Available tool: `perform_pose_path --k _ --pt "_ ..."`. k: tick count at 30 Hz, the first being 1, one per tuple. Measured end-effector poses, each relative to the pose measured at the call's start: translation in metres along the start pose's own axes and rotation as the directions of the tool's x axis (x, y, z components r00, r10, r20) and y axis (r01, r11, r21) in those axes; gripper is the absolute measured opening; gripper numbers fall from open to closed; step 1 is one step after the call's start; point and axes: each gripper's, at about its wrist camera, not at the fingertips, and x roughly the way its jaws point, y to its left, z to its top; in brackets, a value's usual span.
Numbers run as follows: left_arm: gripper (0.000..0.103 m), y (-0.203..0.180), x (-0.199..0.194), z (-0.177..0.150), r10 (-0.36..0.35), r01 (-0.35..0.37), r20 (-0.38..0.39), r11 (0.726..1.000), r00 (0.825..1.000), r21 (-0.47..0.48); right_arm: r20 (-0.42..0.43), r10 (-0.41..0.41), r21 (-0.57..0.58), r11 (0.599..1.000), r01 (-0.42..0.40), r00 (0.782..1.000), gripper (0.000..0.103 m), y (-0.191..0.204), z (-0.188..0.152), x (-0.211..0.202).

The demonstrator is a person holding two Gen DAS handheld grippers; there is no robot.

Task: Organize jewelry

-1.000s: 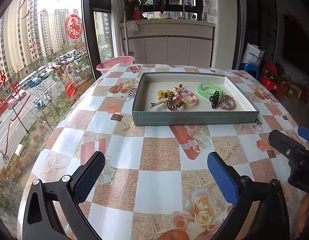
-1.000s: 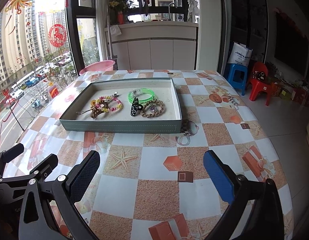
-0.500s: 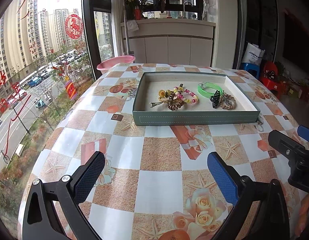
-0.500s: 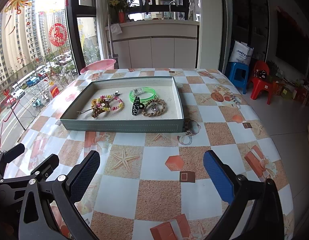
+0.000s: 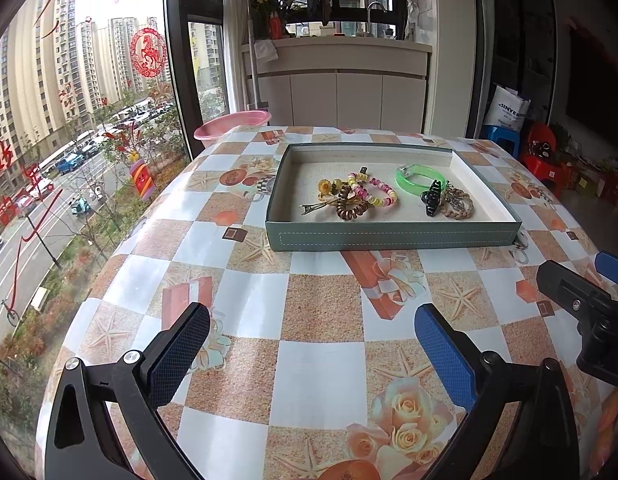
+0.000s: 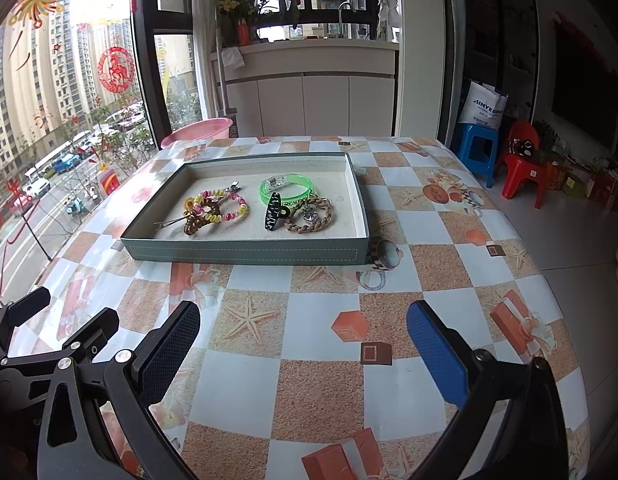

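A shallow grey-green tray [image 5: 393, 240] [image 6: 245, 254] stands on the checked tablecloth ahead of both grippers. In it lie a green bangle [image 5: 420, 176] [image 6: 287, 187], a black claw clip [image 5: 433, 197] [image 6: 274, 211], a braided brown bracelet [image 5: 457, 206] [image 6: 311, 216], a multicoloured bead bracelet [image 5: 375, 192] [image 6: 229, 206], a brown coil hair tie [image 5: 351, 207] [image 6: 199, 222] and a metal hair clip [image 5: 319, 206] [image 6: 171, 222]. My left gripper [image 5: 311, 344] is open and empty above the near table. My right gripper [image 6: 303, 344] is open and empty, to the right of the left one [image 6: 37, 344].
A pink basin [image 5: 231, 124] [image 6: 199, 130] sits beyond the table's far left corner by the window. A blue stool [image 6: 479, 148] and a red chair [image 6: 525, 164] stand on the floor at the right. White cabinets [image 5: 341, 96] line the back wall.
Both grippers have shifted only slightly; the tray sits a touch lower and nearer in the views. Nothing was taken hold of or let go.
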Motion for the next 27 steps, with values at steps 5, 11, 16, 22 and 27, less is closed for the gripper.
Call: perform_pose_path --k 5,11,16,22,27 --pt "0.103 0.0005 0.0000 0.0001 0.001 -0.001 -0.001 1.000 1.000 0.000 -0.001 -0.001 0.000 1.000 0.001 1.000 0.103 0.0005 -0.0003 0.0004" --pt "0.103 0.0014 0.0002 -0.0006 0.003 -0.003 0.000 1.000 1.000 -0.004 -0.001 0.000 0.001 1.000 0.000 1.000 0.103 0.0003 -0.0002 0.0003" --pt "0.103 0.0020 0.0005 -0.0014 0.004 -0.004 -0.002 1.000 1.000 -0.004 -0.001 0.000 0.000 1.000 0.000 1.000 0.103 -0.0001 -0.0001 0.0002" --pt "0.103 0.0018 0.0004 -0.0017 0.003 -0.003 -0.002 1.000 1.000 -0.002 0.000 0.002 0.001 1.000 -0.002 1.000 0.103 -0.0003 0.0000 0.0001" --pt "0.103 0.0013 0.0003 -0.0023 0.005 -0.005 -0.004 1.000 1.000 -0.002 -0.001 0.002 0.001 1.000 -0.002 1.000 0.103 0.0004 -0.0004 0.0002"
